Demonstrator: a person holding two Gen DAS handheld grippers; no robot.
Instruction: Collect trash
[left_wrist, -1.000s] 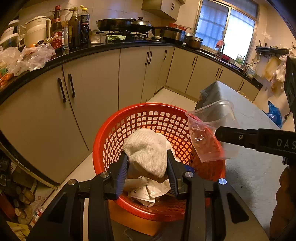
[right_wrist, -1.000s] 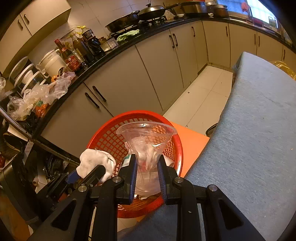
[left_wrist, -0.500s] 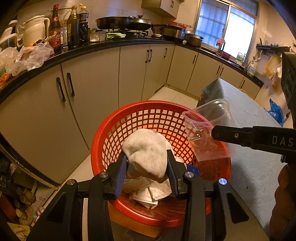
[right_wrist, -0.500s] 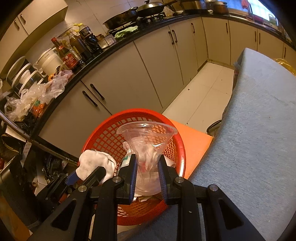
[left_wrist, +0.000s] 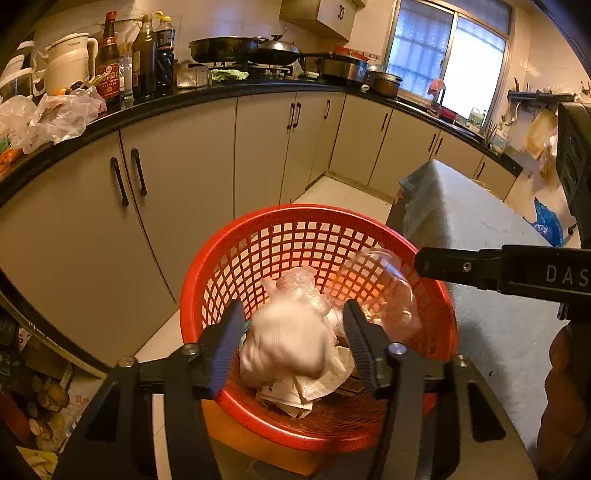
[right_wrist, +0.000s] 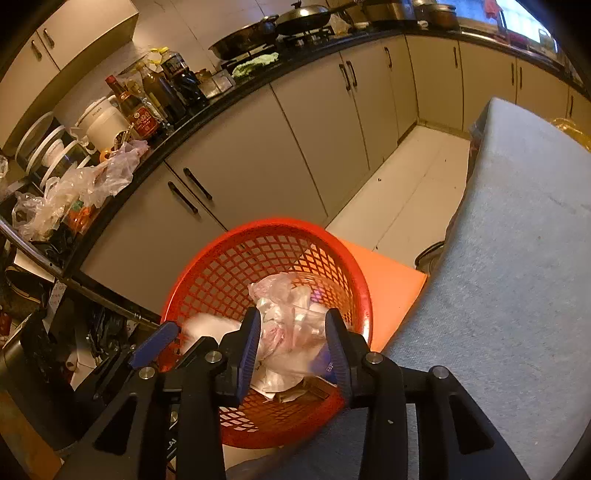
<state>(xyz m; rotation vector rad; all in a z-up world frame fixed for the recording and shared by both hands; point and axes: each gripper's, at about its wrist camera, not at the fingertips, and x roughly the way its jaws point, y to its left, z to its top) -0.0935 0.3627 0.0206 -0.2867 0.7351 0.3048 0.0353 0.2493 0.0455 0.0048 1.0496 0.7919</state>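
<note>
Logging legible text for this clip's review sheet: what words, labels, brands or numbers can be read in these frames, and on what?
"DAS": white letters on the right tool's black arm, cut off by the frame edge.
White kettle: a faint grey mark, too small to read.
Red-labelled bottle: print on the label too small to read.
Papers in the red basket: printing blurred, unreadable.
Nothing else legible.

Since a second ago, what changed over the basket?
Both let go. The left hand-held gripper has just opened, dropping the white rag; the right hand-held gripper has just opened, and the clear plastic cup fell into the red basket. Basket and both hands stayed put.
</note>
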